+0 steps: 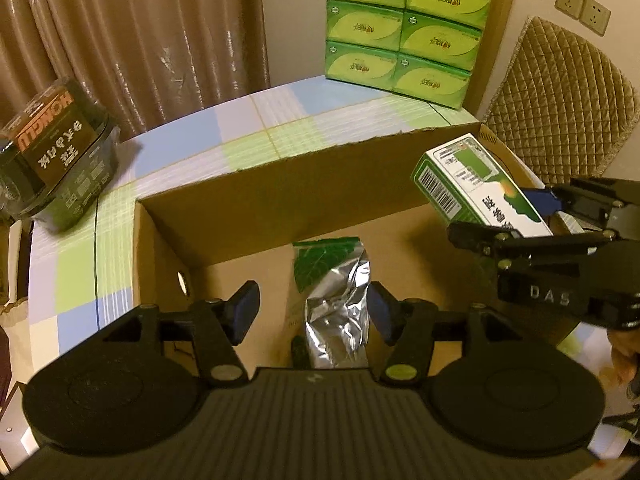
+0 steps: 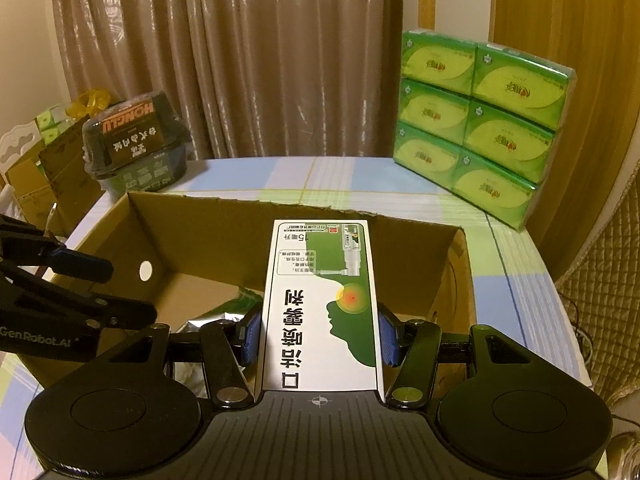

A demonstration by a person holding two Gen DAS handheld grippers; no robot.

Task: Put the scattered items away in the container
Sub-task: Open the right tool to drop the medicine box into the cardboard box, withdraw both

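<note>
Surveying from left edge to right, clock directions read within each wrist view.
Noodle tub: dark shrink-wrapped tub [image 1: 60, 160] at 9 o'clock of the left view, on the checked tablecloth [image 1: 248, 120], apart from the cardboard box [image 1: 280, 192]; likely one of the scattered items not yet collected.
Cardboard box: open-topped, flaps gone, its far wall standing across the middle of both views; it serves as the container.
Left gripper: left gripper [image 1: 312, 312] released, pads standing off either side of the foil pouch [image 1: 332, 296] without pressing it; no earlier view to compare.
Foil pouch: silver with a green leaf print, lying on the box floor at 6 o'clock of the left view; judged already delivered, which fits the slack jaws.
Right gripper: right gripper [image 2: 320, 332] clenched on the spray carton [image 2: 320, 304], blue pads [image 2: 252, 334] flat against its two long sides, so the carton points straight ahead along the fingers.
Spray carton: green and white, held in the air above the box interior, not yet touching the floor; seen at 3 o'clock of the left view.
Tissue packs: green six-pack [image 2: 480, 128] upright at 1 o'clock behind the box, on the tablecloth.
Next step (judgement): lower the carton beside the pouch, then let go.
</note>
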